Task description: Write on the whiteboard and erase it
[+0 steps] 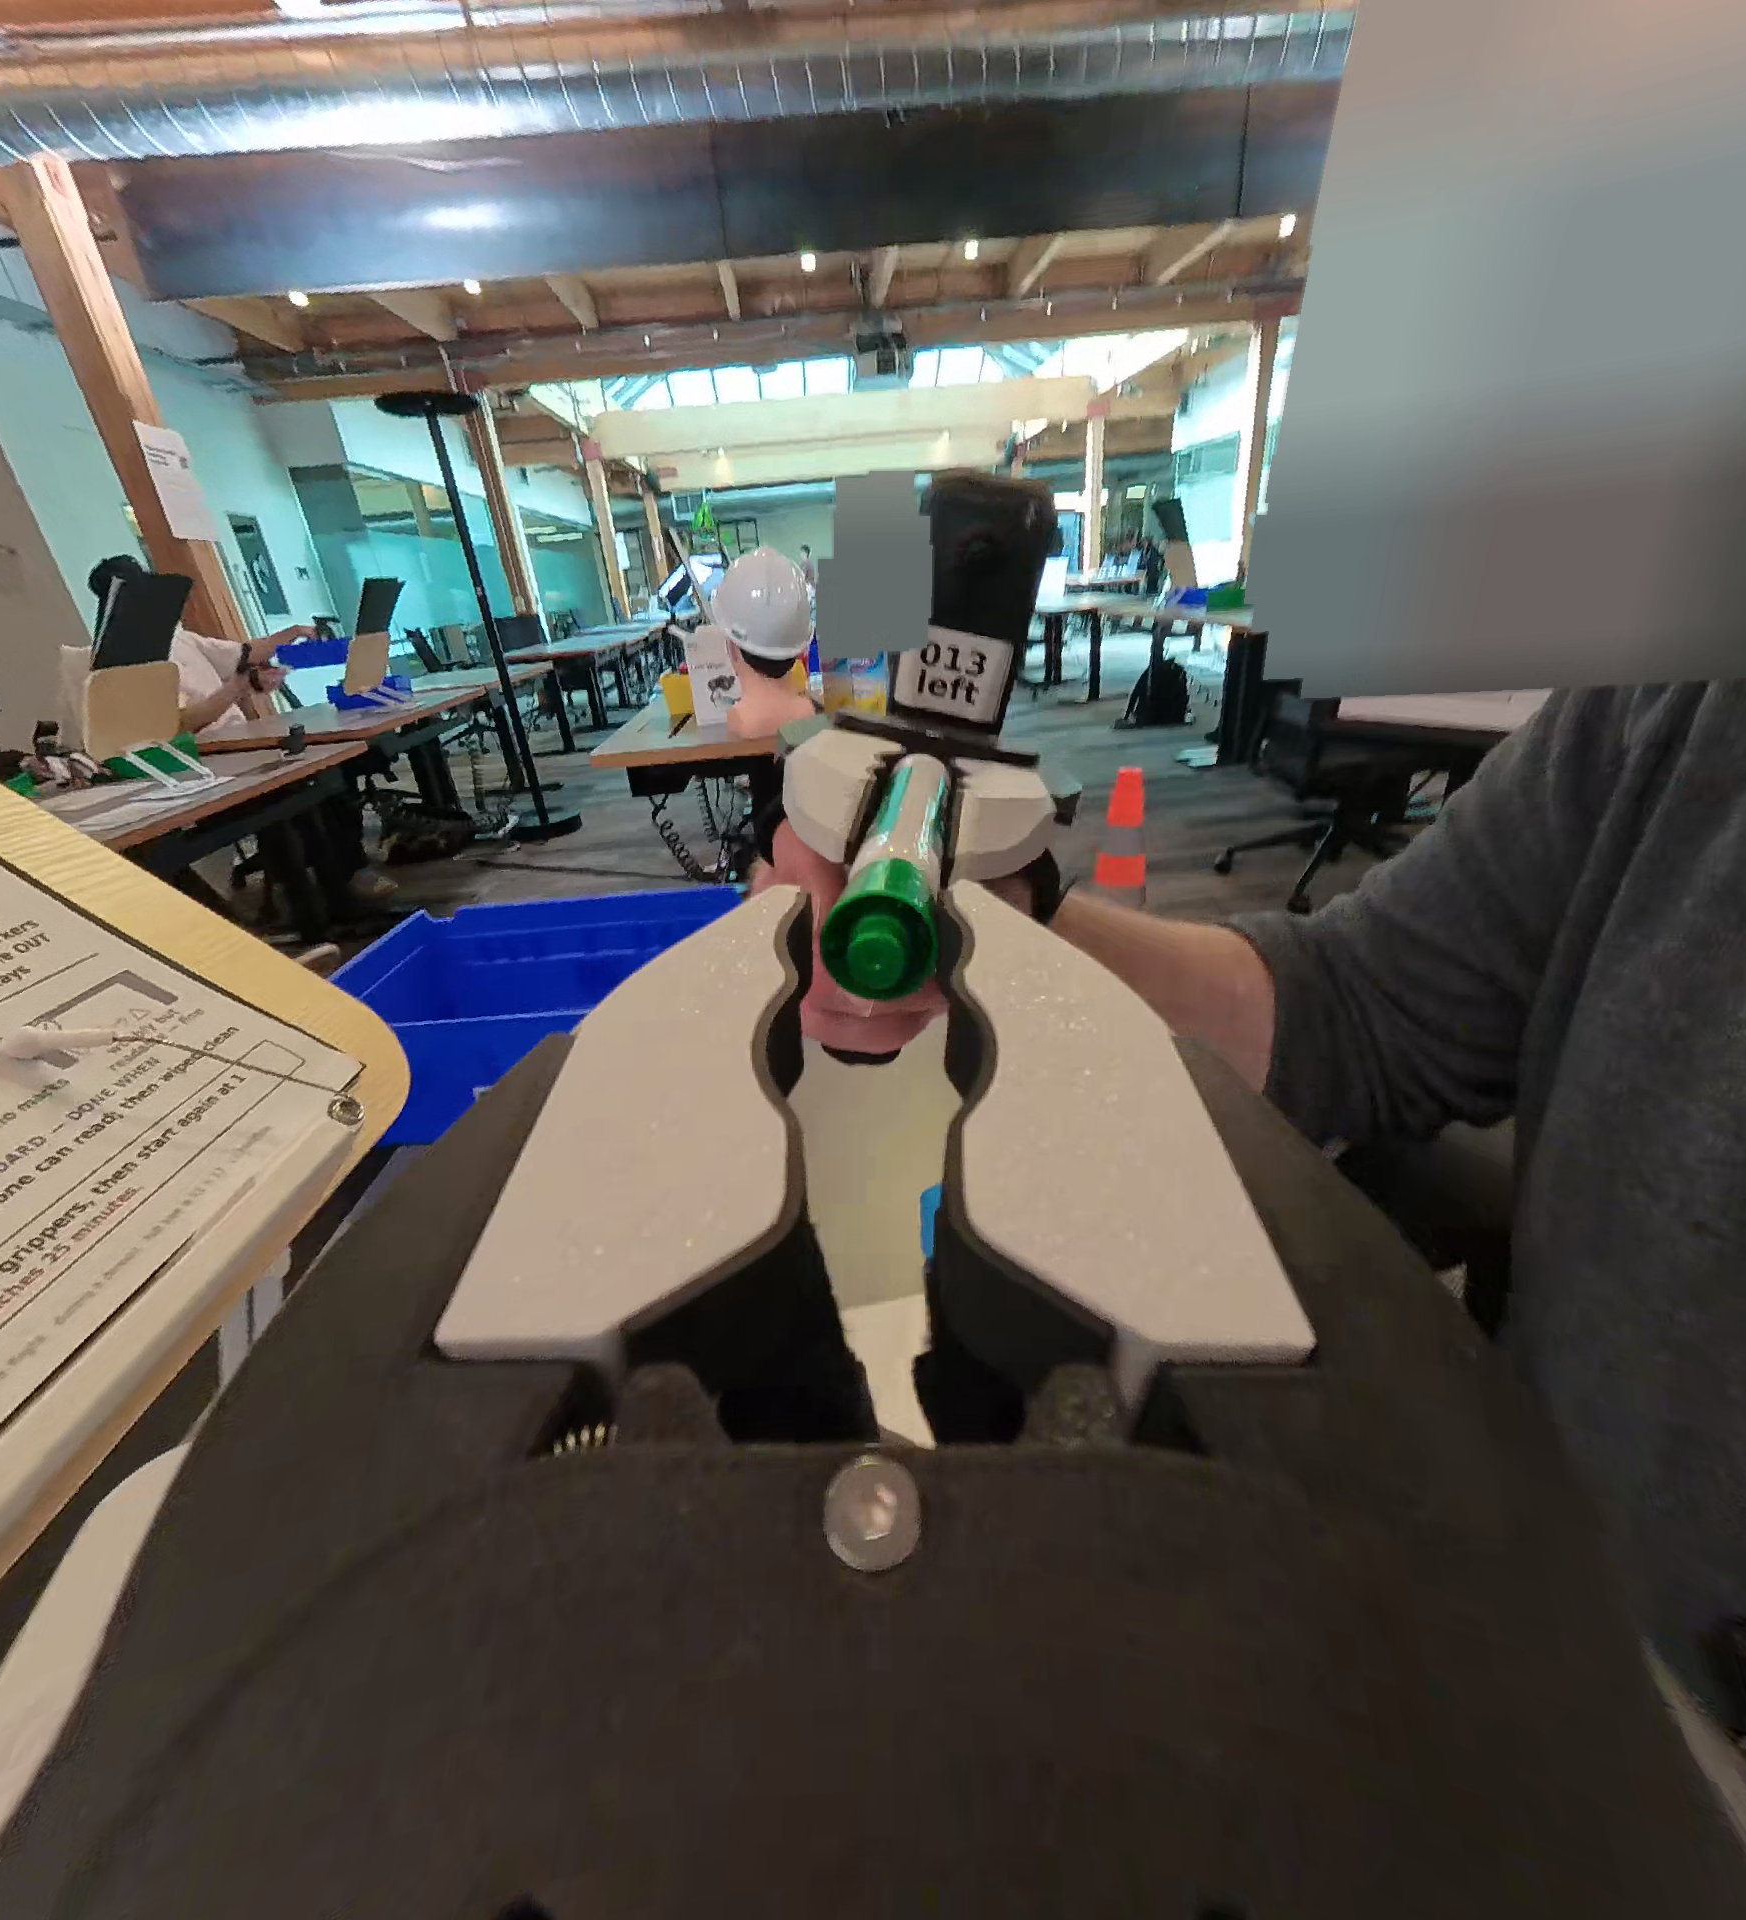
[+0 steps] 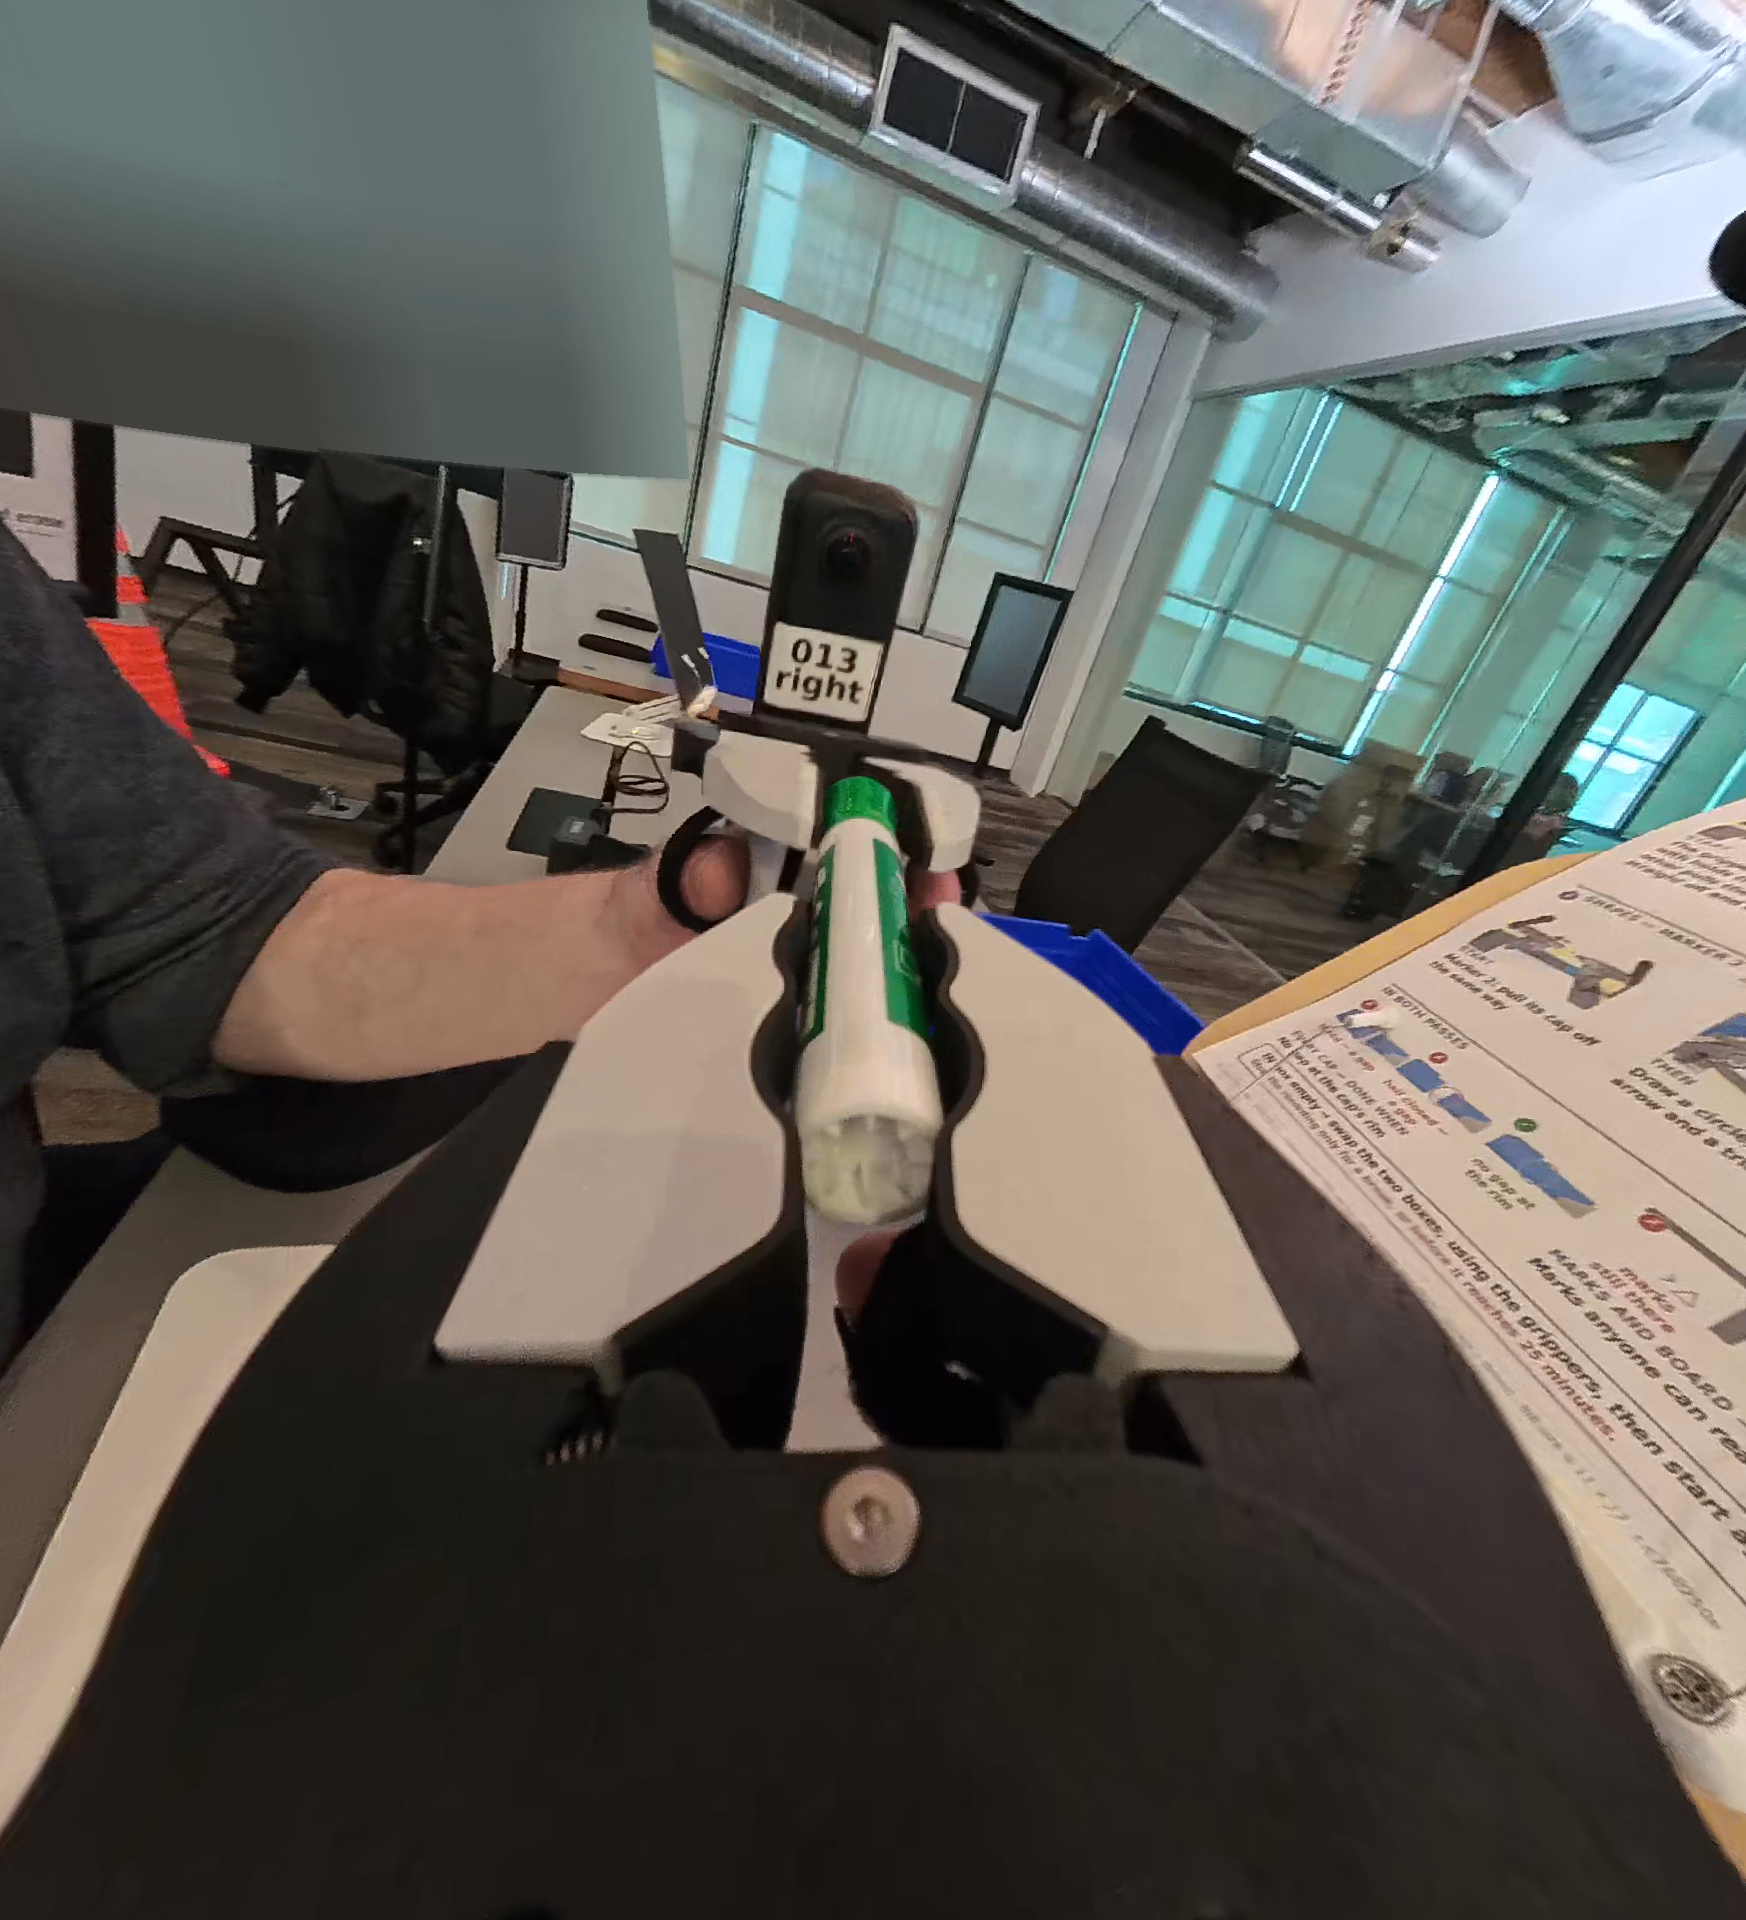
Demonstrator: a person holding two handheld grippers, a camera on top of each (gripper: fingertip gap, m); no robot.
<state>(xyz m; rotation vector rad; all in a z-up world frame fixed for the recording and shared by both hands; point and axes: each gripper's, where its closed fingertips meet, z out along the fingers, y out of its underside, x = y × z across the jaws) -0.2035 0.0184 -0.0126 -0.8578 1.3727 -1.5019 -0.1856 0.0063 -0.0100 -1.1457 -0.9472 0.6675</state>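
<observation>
Plastic marker (image 2: 864,997), green-capped with a white barrel, looks light, stiff and a little slick; the barrel suits one grasp, the cap (image 1: 881,940) the other. It spans the air between both tools: the left hand-held gripper (image 1: 874,956) clamps the cap end, the right hand-held gripper (image 2: 864,1049) clamps the barrel, above the blue bin (image 1: 536,987).

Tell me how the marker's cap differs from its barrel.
The cap is all green; the barrel is white with a green label. The cap is short, the barrel longer. The left tool grips the cap, the right tool the barrel. They are joined in one line.
</observation>
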